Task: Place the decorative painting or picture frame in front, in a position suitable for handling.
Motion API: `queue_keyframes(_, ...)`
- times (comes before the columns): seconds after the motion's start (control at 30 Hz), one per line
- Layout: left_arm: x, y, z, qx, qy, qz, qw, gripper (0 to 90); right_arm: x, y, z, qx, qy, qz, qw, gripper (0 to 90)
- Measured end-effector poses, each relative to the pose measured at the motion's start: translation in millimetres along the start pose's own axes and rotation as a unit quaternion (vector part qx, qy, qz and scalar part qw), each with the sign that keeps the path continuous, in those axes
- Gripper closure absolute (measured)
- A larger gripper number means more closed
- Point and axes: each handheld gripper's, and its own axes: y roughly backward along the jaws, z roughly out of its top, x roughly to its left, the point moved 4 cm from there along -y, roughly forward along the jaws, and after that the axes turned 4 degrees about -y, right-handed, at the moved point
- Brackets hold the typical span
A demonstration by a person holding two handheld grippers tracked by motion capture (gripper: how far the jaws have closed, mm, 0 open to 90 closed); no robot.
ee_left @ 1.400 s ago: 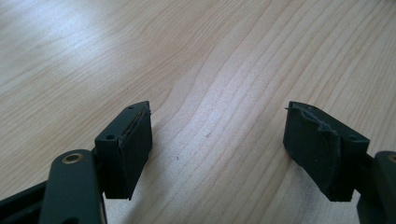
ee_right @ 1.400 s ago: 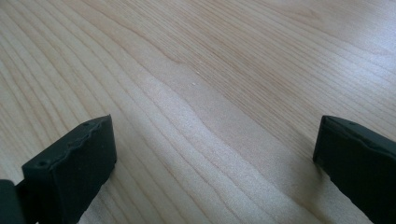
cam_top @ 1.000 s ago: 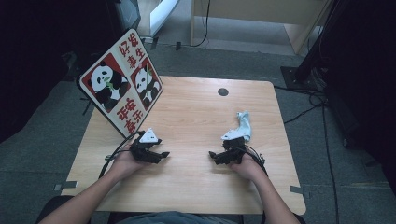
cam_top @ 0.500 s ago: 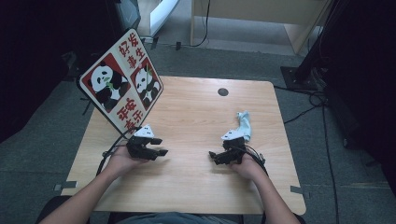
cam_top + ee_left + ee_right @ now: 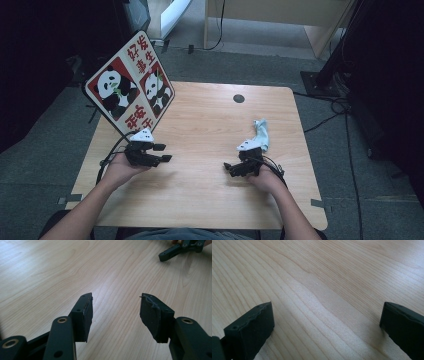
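Note:
My left gripper point(image 5: 164, 153) hovers low over the left part of the wooden table point(image 5: 210, 125), held in a hand, open with nothing between its jaws. In the left gripper view its fingertips point(image 5: 85, 307) stand apart over bare wood. My right gripper point(image 5: 229, 169) rests at the right part of the table, pointing left, also open and empty. The right gripper view has its two jaws far apart, and my right gripper point(image 5: 327, 308) has only wood grain between them. A jaw of the right gripper point(image 5: 175, 251) appears at the top right of the left gripper view.
A small light-blue cloth point(image 5: 261, 134) lies just behind the right gripper. A panda sign point(image 5: 130, 85) leans at the table's back left corner. A dark round hole point(image 5: 239, 98) sits near the back edge. A black cable point(image 5: 107, 161) loops off the left edge.
The left gripper has shifted slightly to the left and back. The right gripper and the cloth have stayed where they were.

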Motion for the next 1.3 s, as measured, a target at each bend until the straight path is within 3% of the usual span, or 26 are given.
queue_keyframes(0.23,-0.3,14.7,-1.5,-0.002,0.003,0.011,0.9999,44.6,0.0,0.0,0.0,0.000,0.000,0.000,1.0000,0.0)
queue_keyframes(0.37,2.4,26.5,-4.0,-0.009,0.016,0.019,0.9997,44.9,0.0,-0.1,0.1,0.000,0.000,0.000,1.0000,0.0)
queue_keyframes(0.87,13.5,59.9,-23.9,-0.015,0.041,0.045,0.9980,45.9,0.7,-2.0,2.1,0.002,0.005,0.004,1.0000,0.0)
queue_keyframes(1.2,26.6,83.1,-37.9,-0.015,0.063,0.076,0.9950,48.5,0.7,-2.0,2.1,0.003,0.006,0.004,1.0000,0.0)
queue_keyframes(1.3,32.3,92.3,-42.1,-0.021,0.074,0.090,0.9930,48.4,0.7,-2.0,2.1,0.003,0.005,0.004,1.0000,0.0)
